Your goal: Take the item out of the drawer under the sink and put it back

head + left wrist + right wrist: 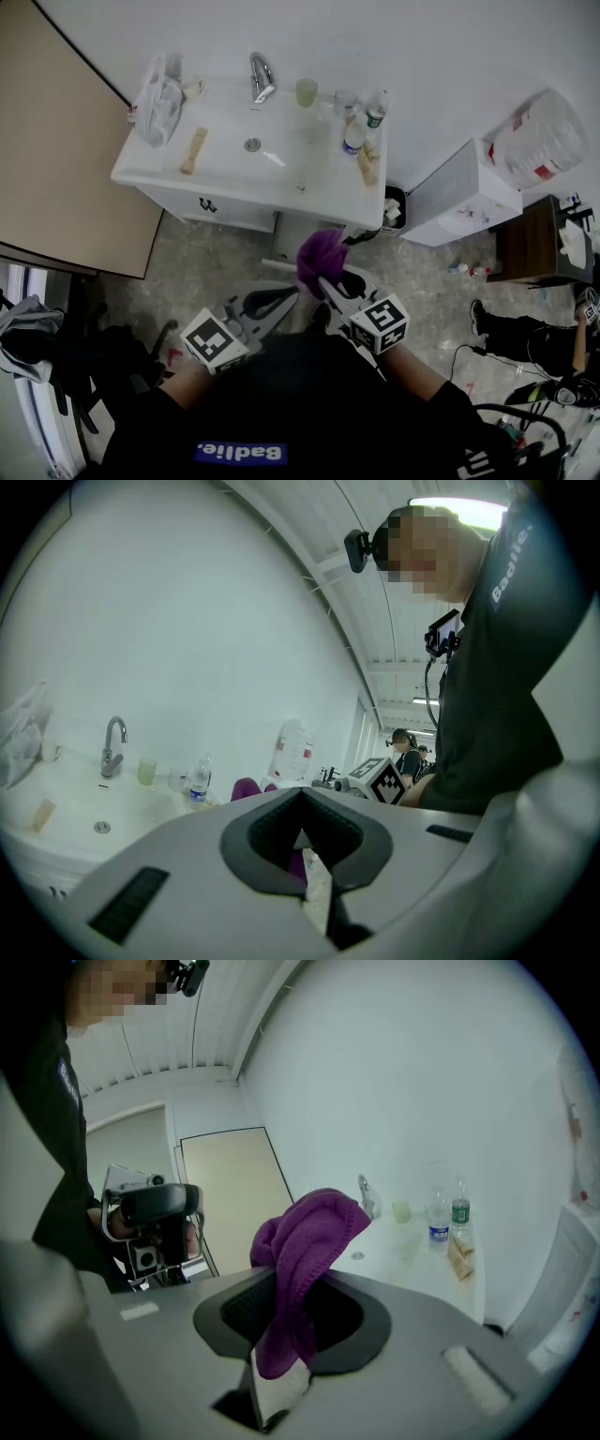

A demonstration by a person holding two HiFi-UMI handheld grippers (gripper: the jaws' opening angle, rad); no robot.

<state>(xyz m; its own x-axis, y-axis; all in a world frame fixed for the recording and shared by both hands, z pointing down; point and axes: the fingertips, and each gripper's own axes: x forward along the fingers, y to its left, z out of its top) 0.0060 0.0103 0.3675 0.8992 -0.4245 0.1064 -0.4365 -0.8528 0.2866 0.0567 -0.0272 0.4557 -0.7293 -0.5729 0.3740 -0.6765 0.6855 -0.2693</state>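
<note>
A purple knitted cloth (321,259) hangs bunched from my right gripper (325,279), whose jaws are shut on it just in front of the white sink cabinet (217,204). In the right gripper view the cloth (305,1251) drapes over and down through the jaws, and my right gripper (298,1290) points toward the basin. My left gripper (289,296) is beside it on the left, with its jaws closed together and nothing in them. Its own view shows my left gripper (302,808) with a bit of the cloth (246,787) past it. A white panel (284,246) stands out below the basin; the drawer's inside is hidden.
On the countertop are a tap (262,79), a green cup (307,91), bottles (364,122), a tube (194,150) and a plastic bag (159,101). A beige door (56,150) is at the left. A white appliance (464,197), a bin (394,208) and a person (525,337) are at the right.
</note>
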